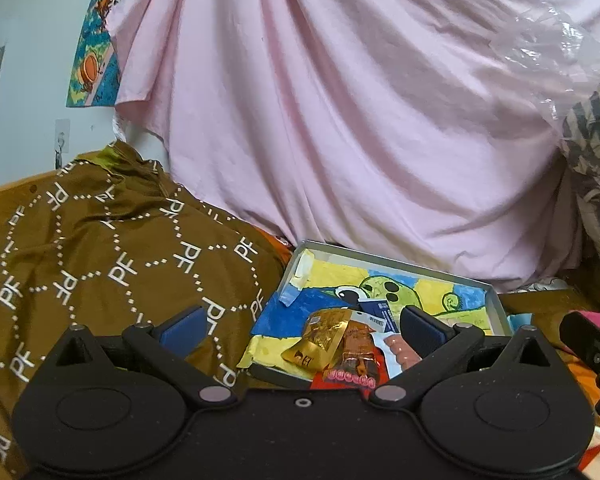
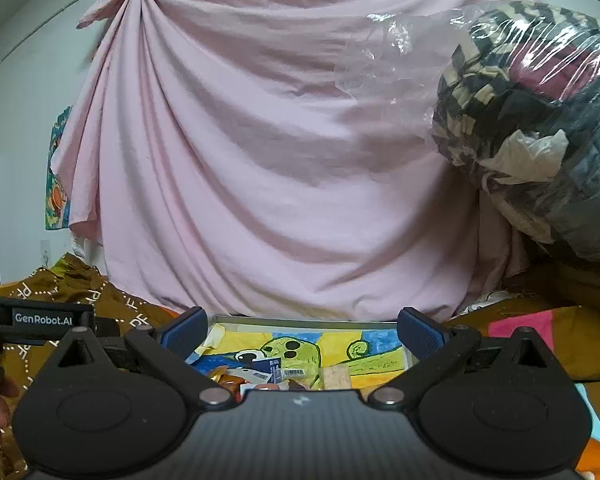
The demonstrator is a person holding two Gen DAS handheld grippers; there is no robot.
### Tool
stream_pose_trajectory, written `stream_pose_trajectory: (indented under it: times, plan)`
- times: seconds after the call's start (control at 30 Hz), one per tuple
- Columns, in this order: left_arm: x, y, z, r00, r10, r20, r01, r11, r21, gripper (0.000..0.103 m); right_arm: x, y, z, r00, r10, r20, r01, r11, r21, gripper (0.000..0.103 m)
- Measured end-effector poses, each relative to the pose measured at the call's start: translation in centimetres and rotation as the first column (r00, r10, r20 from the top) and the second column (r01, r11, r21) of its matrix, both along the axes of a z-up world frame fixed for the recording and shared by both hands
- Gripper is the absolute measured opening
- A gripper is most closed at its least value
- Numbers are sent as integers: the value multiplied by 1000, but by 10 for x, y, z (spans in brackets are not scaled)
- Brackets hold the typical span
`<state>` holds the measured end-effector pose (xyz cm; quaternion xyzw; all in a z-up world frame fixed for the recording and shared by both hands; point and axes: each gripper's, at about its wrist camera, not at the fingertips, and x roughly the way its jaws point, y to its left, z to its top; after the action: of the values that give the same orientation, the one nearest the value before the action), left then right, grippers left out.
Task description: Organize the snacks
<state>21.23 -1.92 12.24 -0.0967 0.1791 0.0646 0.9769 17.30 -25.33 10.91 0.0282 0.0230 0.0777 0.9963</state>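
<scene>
Pink sheet (image 1: 340,120) behind, both hand-held grippers (left (image 1: 300,326), right (image 2: 302,330)) gape wide, empty, above a tray (image 1: 496,304) of snack packets (image 1: 324,338).

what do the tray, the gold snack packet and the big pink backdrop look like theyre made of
Tray: likely thin metal or tin, matte grey, judging by its crisp thin upturned rim; painted card is possible.
Gold snack packet: metallised foil or plastic film, glossy, with sharp creases and bright glints.
Pink backdrop: woven fabric, probably cotton, matte, hanging in soft gathered folds.
</scene>
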Motion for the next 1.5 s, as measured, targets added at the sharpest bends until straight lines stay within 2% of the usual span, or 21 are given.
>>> stream_pose_trajectory:
  times: [0.6, 0.93, 1.37, 1.5]
  plan:
    - [-63, 2, -8, 999, 28, 31, -29, 999, 26, 102, -49, 2, -13, 1000, -2, -30, 1, 1000, -12, 103]
    - [-90, -2, -26, 998, 24, 54, -26, 999, 44, 102, -68, -1, -25, 999, -33, -36, 34, 999, 0, 103]
    - [-115, -2, -52, 997, 5, 73, -10, 998, 69, 102, -88, 6, -47, 997, -50, -60, 46, 997, -65, 103]
    - [-122, 0, -60, 997, 3, 73, -7, 998, 56, 102, -94, 9, -53, 997, -54, -64, 49, 996, -77, 103]
